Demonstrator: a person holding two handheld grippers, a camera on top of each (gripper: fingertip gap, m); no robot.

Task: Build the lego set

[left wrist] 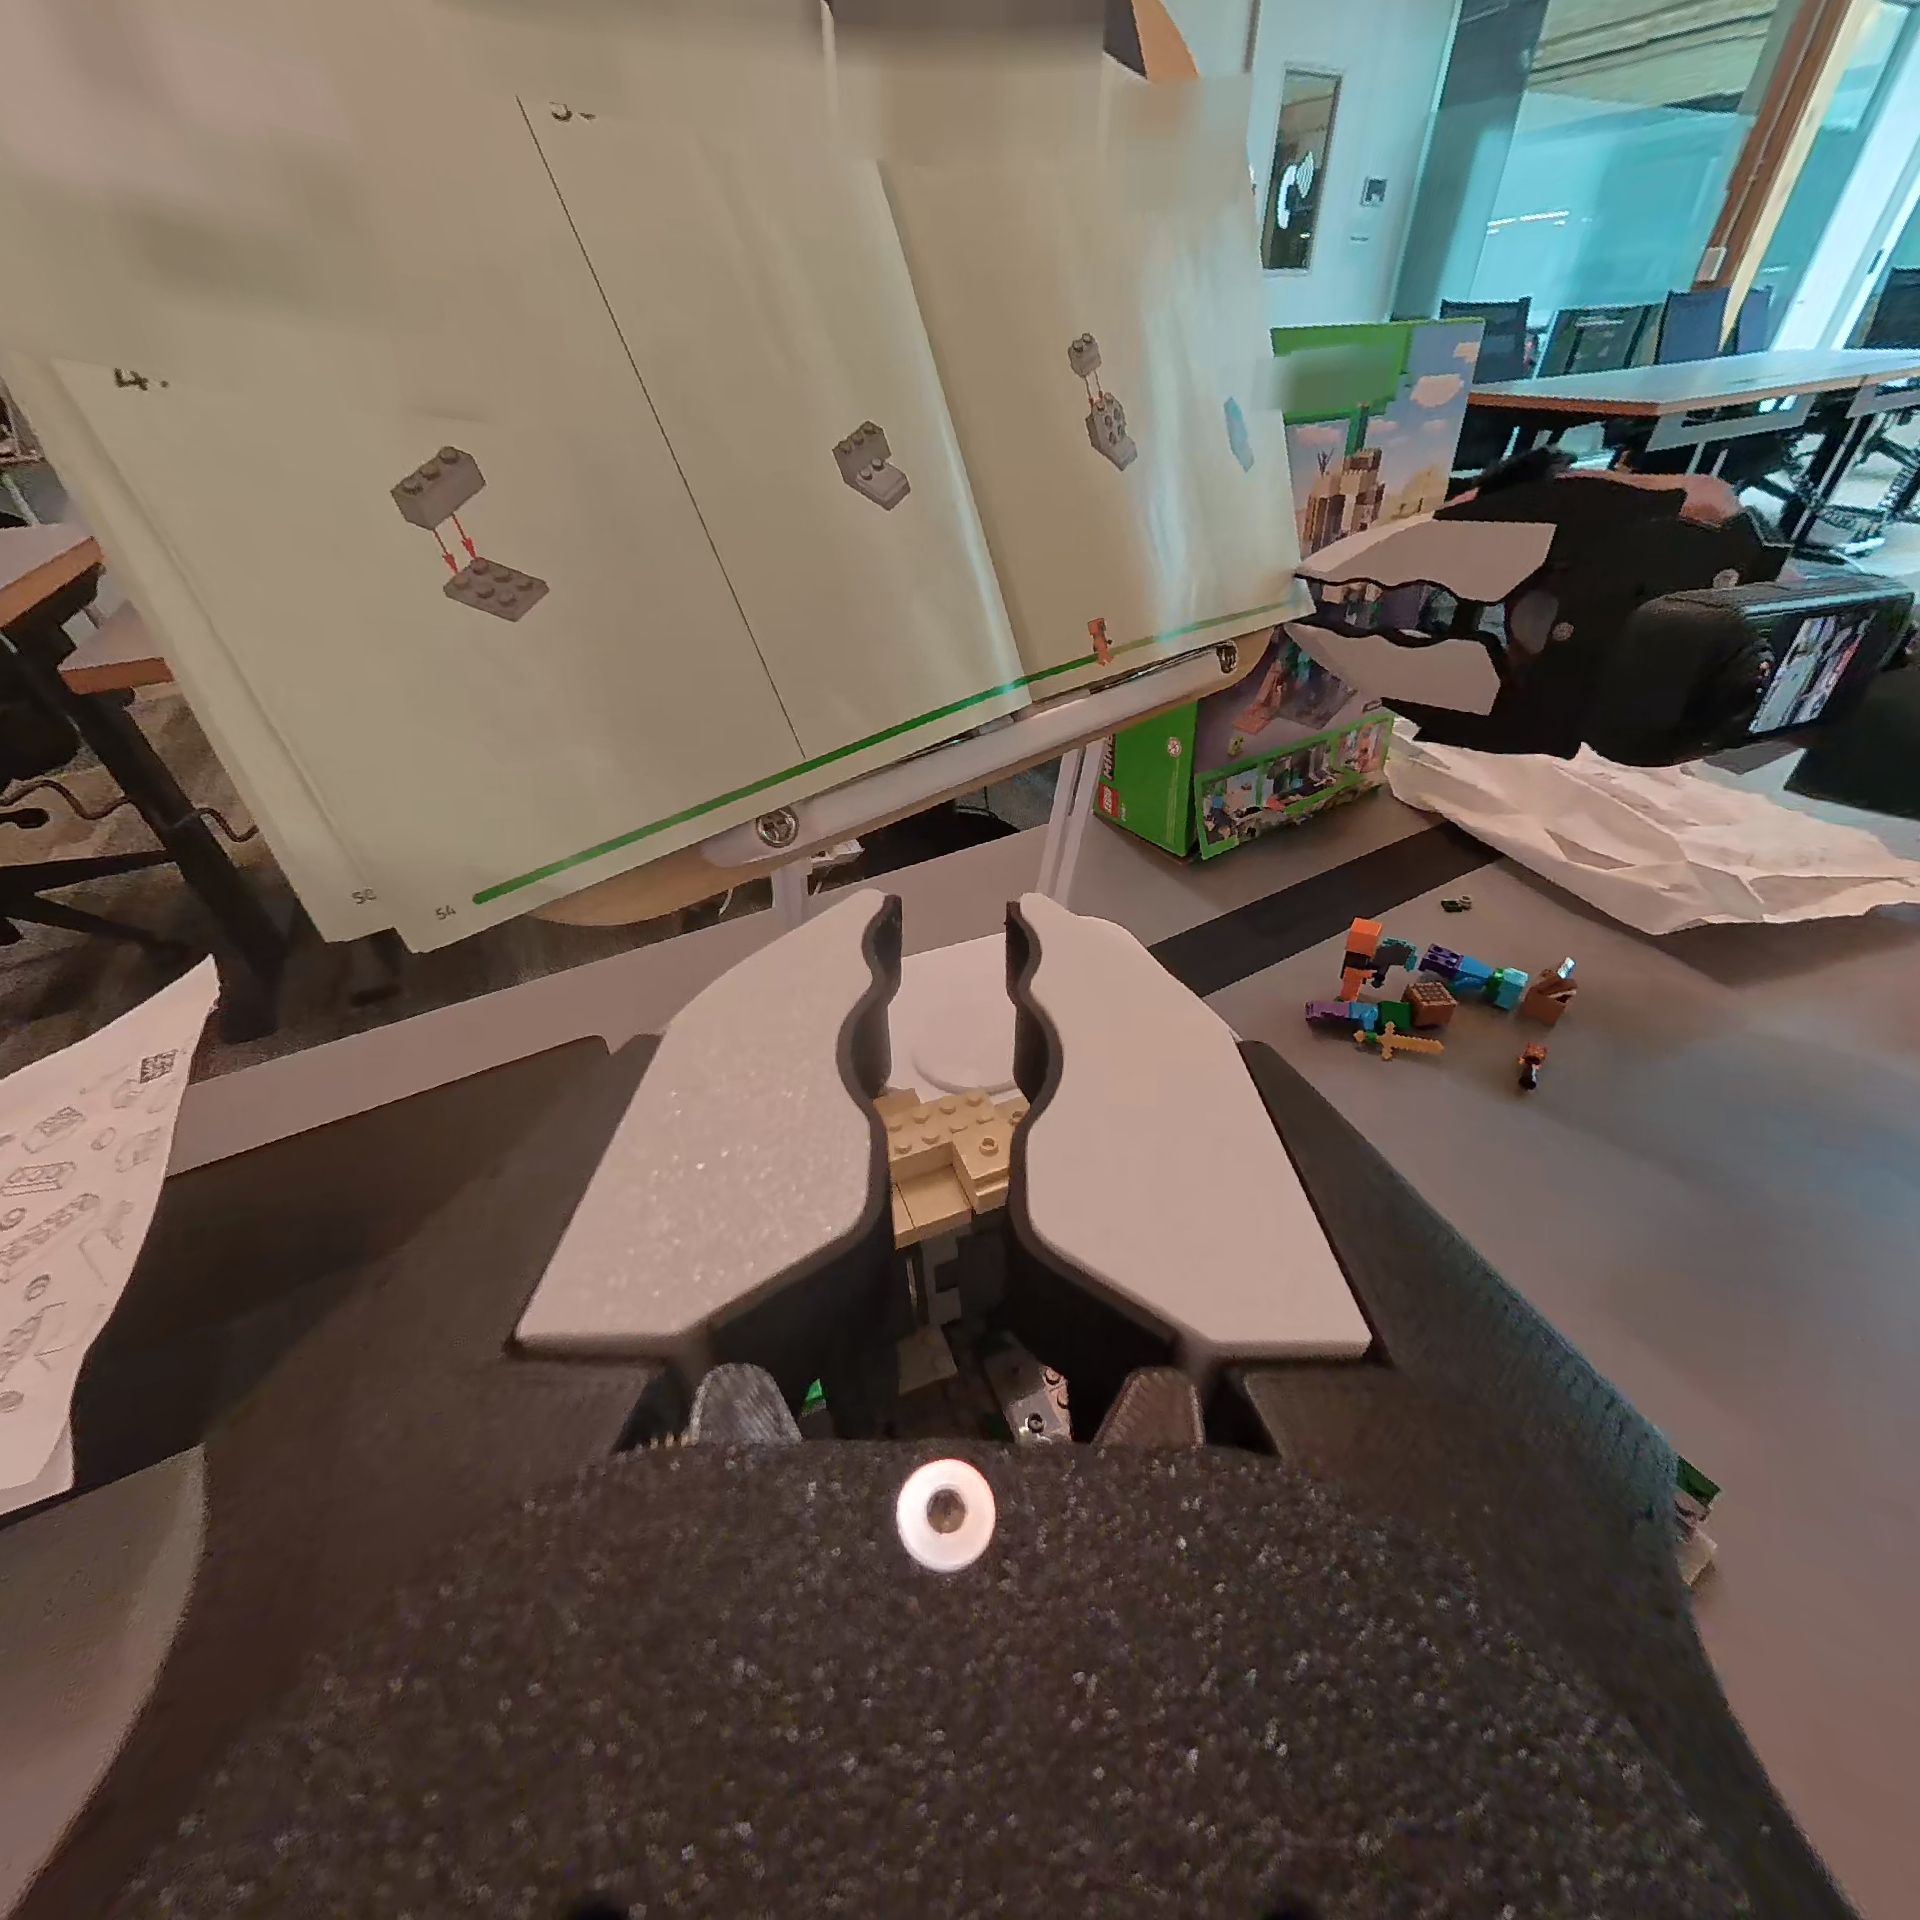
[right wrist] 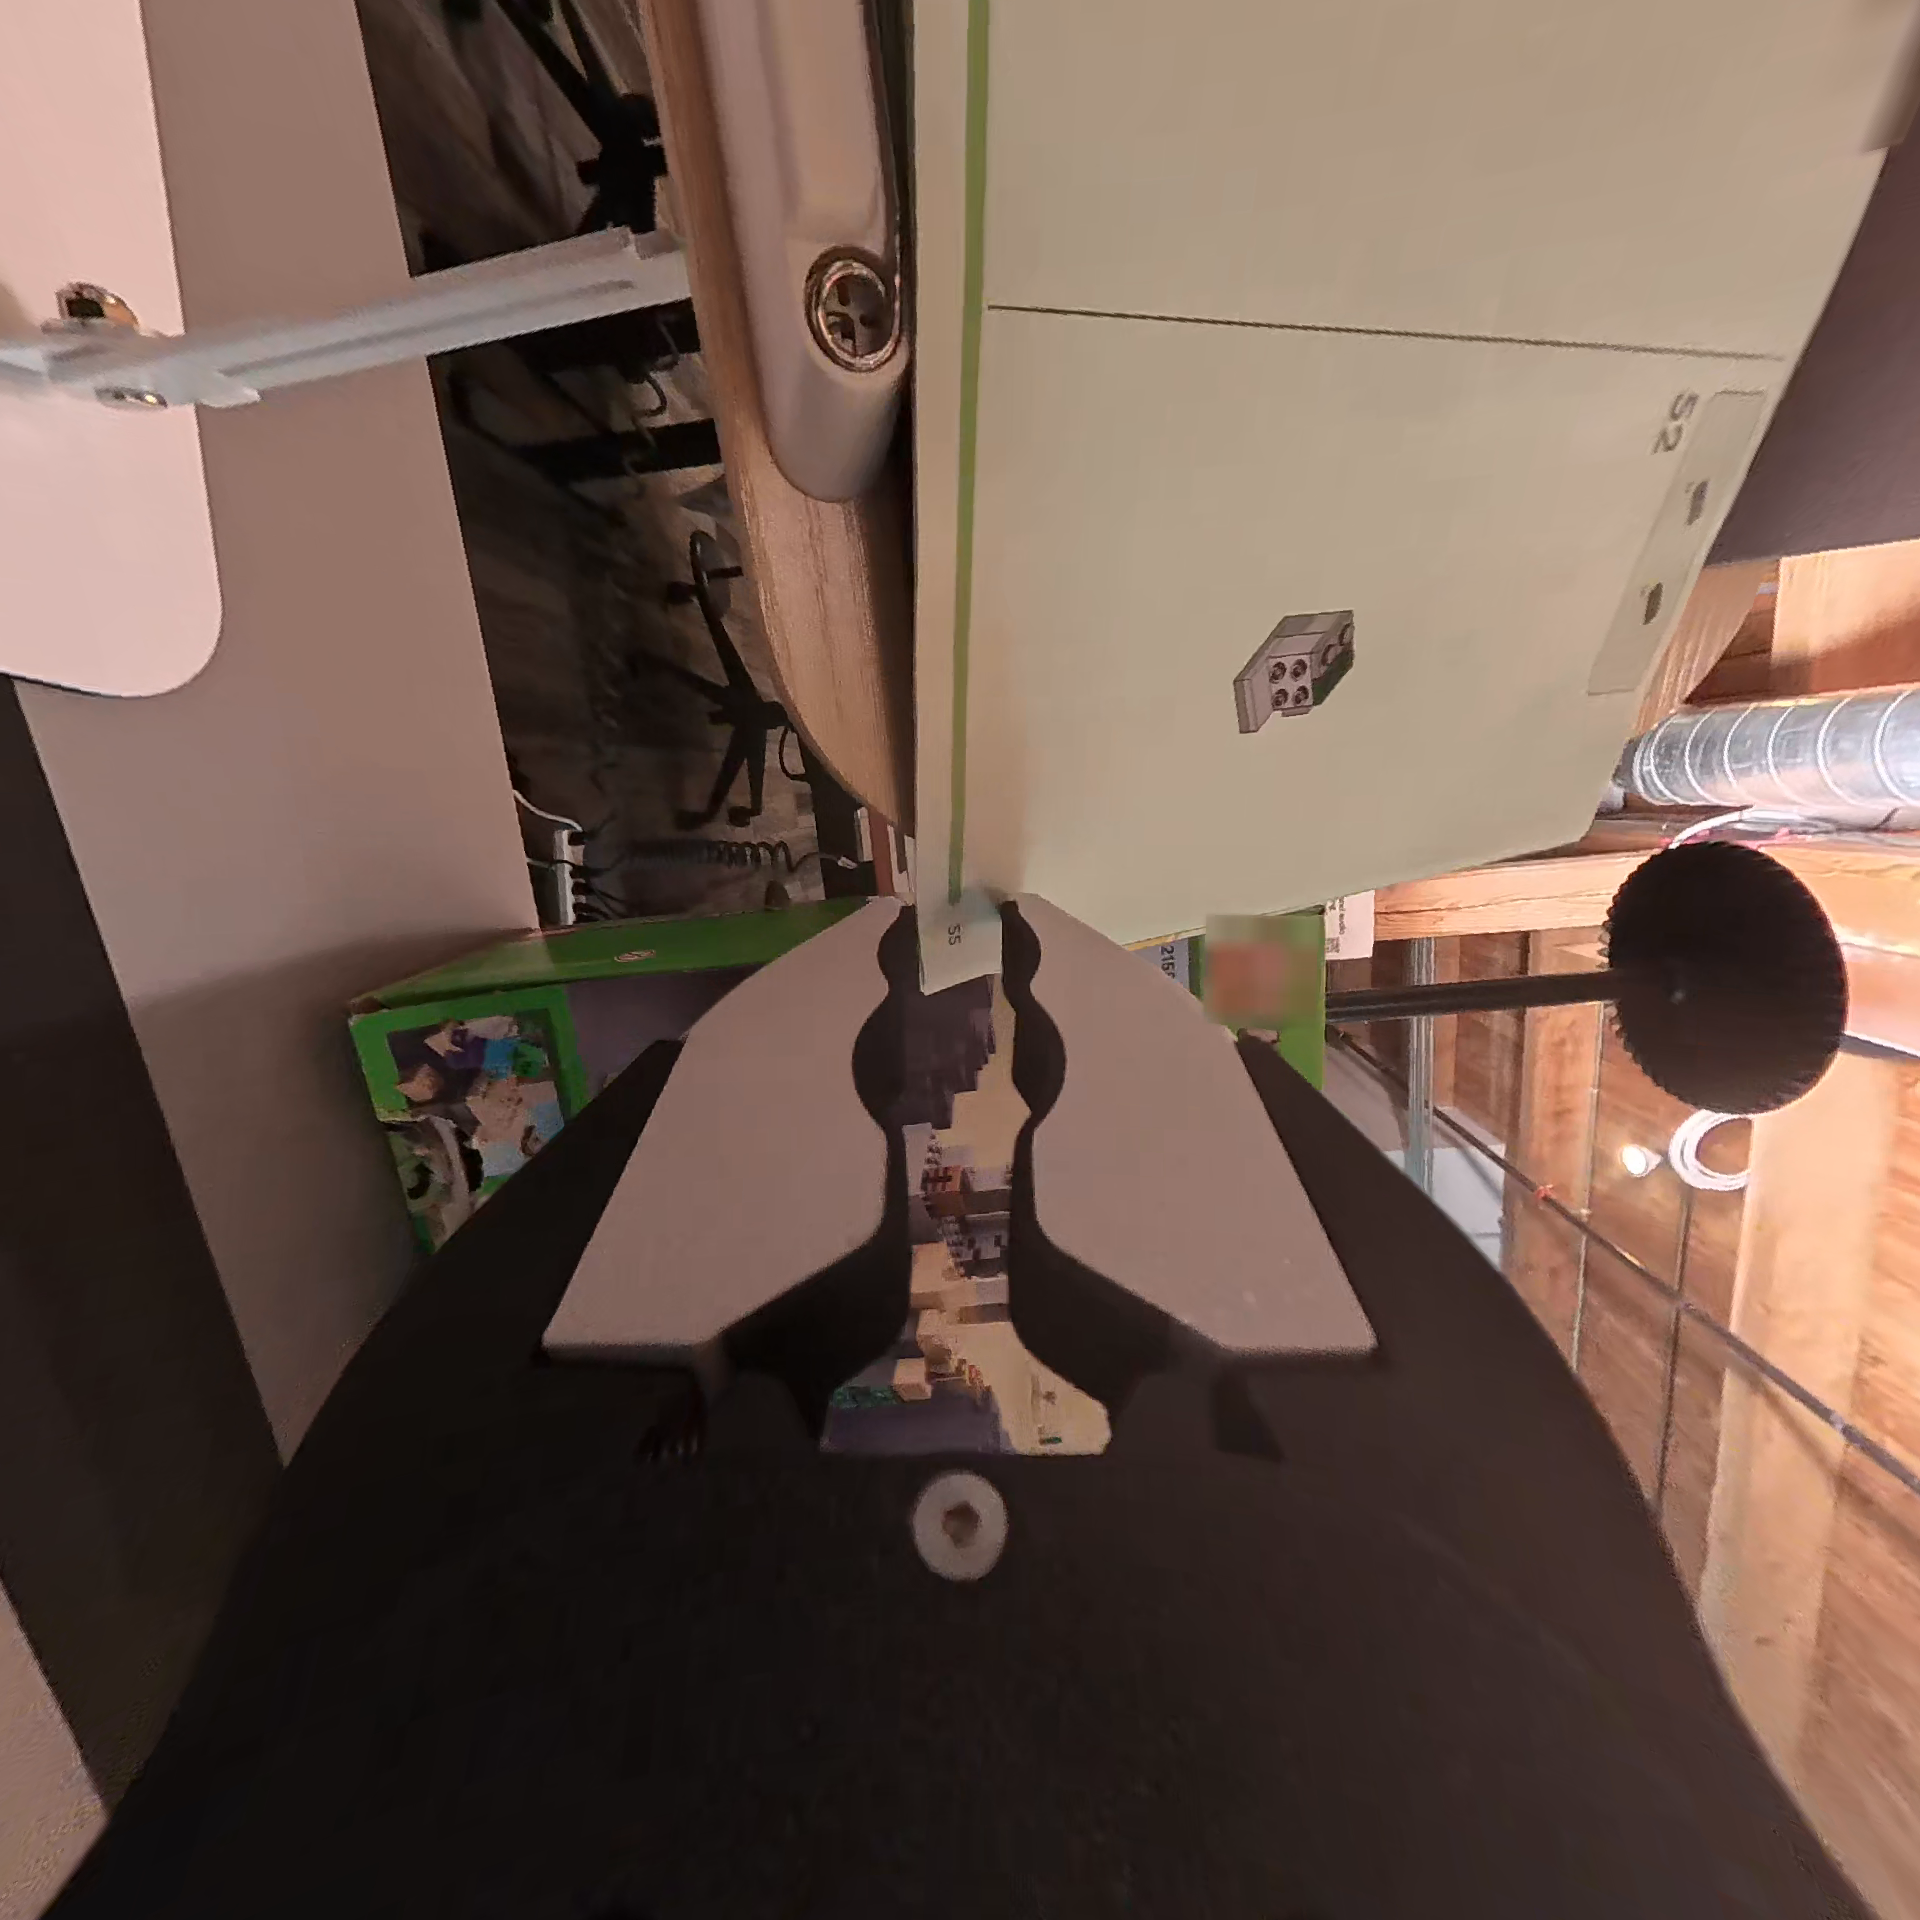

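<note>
My left gripper (left wrist: 954,920) is closed around a tan and dark lego build (left wrist: 951,1153), whose studded tan top shows between the fingers; the lower part is hidden by the gripper. The instruction booklet (left wrist: 623,468) stands open on a wooden stand (left wrist: 1091,717) behind it. My right gripper (left wrist: 1304,594) is turned on its side at the booklet's lower right corner. In the right wrist view the page corner (right wrist: 961,951) sits between the tips of my right gripper (right wrist: 954,920), jaws a narrow gap apart.
A green lego box (left wrist: 1299,769) stands behind the stand and also shows in the right wrist view (right wrist: 468,1039). Several loose minifigures and small parts (left wrist: 1434,997) lie on the grey table at the right. Crumpled white paper (left wrist: 1662,842) lies at the far right, and a printed sheet (left wrist: 73,1195) at the left.
</note>
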